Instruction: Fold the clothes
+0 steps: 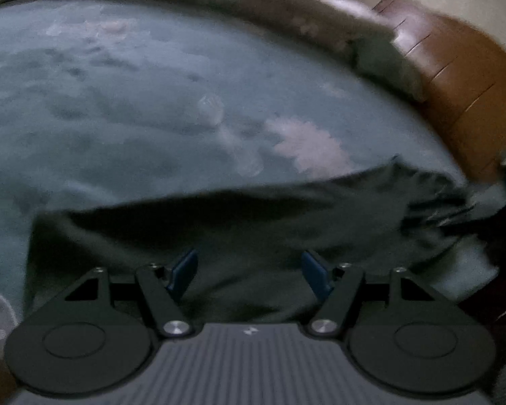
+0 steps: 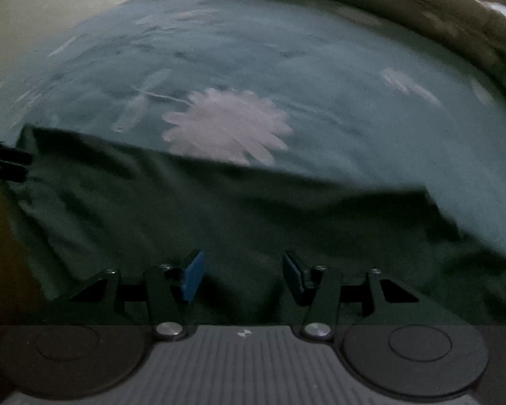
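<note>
A dark green garment (image 2: 219, 216) lies spread on the bed (image 2: 320, 67) near its front edge. Both the left hand-held gripper (image 1: 249, 276) and the right hand-held gripper (image 2: 243, 276) are held apart, empty, above it. An edge should be pinched cleanly, both layers caught, before folding.

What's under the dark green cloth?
The dark green cloth lies on a teal bedspread with pale flowers. One flower is partly covered by its edge. Anything else beneath the cloth is hidden.
</note>
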A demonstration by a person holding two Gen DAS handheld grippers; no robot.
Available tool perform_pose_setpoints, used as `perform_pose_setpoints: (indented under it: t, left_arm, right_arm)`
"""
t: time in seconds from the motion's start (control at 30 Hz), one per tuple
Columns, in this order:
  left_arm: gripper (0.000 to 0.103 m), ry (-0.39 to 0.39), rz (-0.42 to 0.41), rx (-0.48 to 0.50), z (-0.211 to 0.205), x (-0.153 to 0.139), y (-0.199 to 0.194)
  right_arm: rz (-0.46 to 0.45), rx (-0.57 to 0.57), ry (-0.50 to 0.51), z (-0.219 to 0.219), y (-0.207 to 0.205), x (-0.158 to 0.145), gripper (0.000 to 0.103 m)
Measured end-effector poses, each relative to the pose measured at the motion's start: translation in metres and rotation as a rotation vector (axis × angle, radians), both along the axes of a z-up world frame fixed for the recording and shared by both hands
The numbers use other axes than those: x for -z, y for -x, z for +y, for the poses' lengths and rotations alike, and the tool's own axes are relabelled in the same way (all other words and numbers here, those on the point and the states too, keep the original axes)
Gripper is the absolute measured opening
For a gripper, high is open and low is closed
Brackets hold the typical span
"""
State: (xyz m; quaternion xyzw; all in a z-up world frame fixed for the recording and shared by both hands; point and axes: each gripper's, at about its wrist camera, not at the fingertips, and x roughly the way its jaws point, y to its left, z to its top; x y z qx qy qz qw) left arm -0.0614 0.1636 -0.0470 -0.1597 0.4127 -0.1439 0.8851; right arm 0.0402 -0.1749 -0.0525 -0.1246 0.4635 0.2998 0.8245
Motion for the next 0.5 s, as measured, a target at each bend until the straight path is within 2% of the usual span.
perform_pose_setpoints:
  t: [0.1, 0.17, 0.23, 0.37, 0.5]
  left_arm:
    - [0.074, 0.084, -0.026, 0.08, -0.025, -0.006, 0.0]
    - [0.075, 0.132, -0.029, 0.141, -0.05, -0.001, -0.004]
    - [0.075, 0.158, -0.021, 0.169, -0.071, 0.01, -0.011]
    - [0.075, 0.166, 0.03, 0.126, -0.088, 0.037, -0.016]
    - [0.075, 0.197, 0.042, 0.022, -0.066, 0.049, 0.012]
  right_arm:
    - [0.002, 0.07, -0.048, -0.013, 0.01, 0.005, 0.059]
    - [-0.002, 0.1, -0.08, -0.019, 0.018, 0.007, 0.061]
    - [-0.027, 0.113, -0.104, -0.023, 0.026, 0.007, 0.068]
    - [-0.088, 0.134, -0.147, -0.032, 0.039, 0.012, 0.077]
    - [-0.131, 0.166, -0.175, -0.045, 0.049, 0.022, 0.082]
